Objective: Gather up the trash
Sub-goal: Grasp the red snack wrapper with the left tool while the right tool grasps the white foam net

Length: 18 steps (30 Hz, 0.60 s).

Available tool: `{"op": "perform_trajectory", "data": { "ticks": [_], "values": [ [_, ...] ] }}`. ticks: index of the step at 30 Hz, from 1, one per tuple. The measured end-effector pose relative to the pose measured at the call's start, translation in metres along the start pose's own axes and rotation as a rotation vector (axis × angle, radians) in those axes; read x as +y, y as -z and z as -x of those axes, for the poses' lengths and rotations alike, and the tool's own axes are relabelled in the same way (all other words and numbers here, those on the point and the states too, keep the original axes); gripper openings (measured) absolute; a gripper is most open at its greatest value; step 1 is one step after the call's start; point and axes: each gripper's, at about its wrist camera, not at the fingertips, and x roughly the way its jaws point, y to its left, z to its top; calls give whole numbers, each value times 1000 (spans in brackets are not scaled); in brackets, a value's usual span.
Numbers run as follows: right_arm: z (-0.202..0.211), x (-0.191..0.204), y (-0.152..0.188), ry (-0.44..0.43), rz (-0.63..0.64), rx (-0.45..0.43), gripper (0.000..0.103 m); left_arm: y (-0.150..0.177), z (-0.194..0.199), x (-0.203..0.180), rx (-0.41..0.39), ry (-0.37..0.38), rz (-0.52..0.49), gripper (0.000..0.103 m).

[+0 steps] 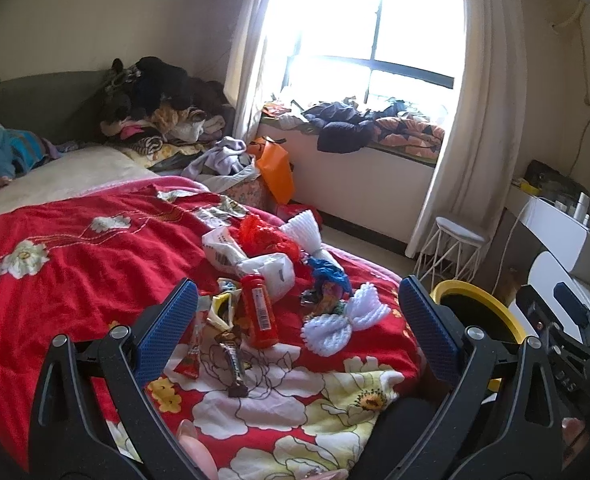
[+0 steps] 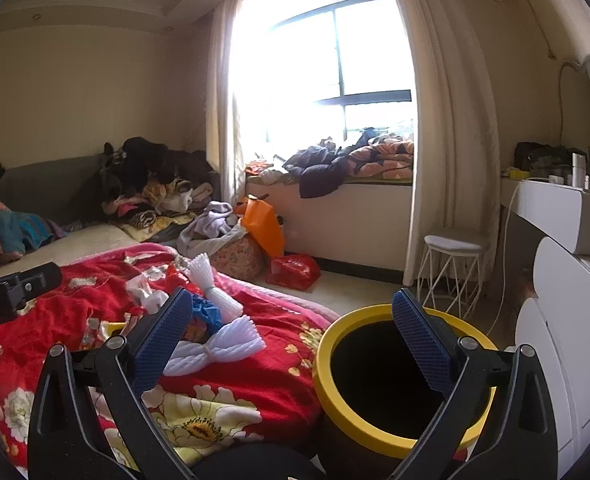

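Observation:
Trash lies on the red floral bedspread (image 1: pixel 75 264): a red bottle (image 1: pixel 259 312), a dark candy wrapper (image 1: pixel 233 364), yellow wrappers (image 1: pixel 223 308), crumpled white paper (image 1: pixel 271 268), blue plastic (image 1: pixel 329 274) and white foam nets (image 1: pixel 345 320). My left gripper (image 1: pixel 295 320) is open and empty, just above the pile. The yellow-rimmed bin (image 2: pixel 395 376) stands beside the bed; it also shows in the left wrist view (image 1: pixel 479 308). My right gripper (image 2: pixel 291 324) is open and empty, over the bed edge and the bin's rim. The foam nets (image 2: pixel 219 344) lie to its left.
Clothes are heaped at the headboard (image 1: pixel 159 100) and on the window seat (image 1: pixel 355 124). An orange bag (image 2: pixel 263 228) and a red bag (image 2: pixel 293 270) sit on the floor. A white stool (image 2: pixel 451 264) and a white dresser (image 2: pixel 567 300) stand on the right.

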Motion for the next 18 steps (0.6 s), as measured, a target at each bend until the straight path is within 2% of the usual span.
{"op": "perform_trajectory", "data": {
  "ticks": [7,18],
  "values": [
    [-16,23,-5,-80,28,33,97,-2,-7,20,0,-48,46,93],
    [-44,77,-15,-230,63,86,97,-10,-9,75,7,-175,140,93]
  ]
}}
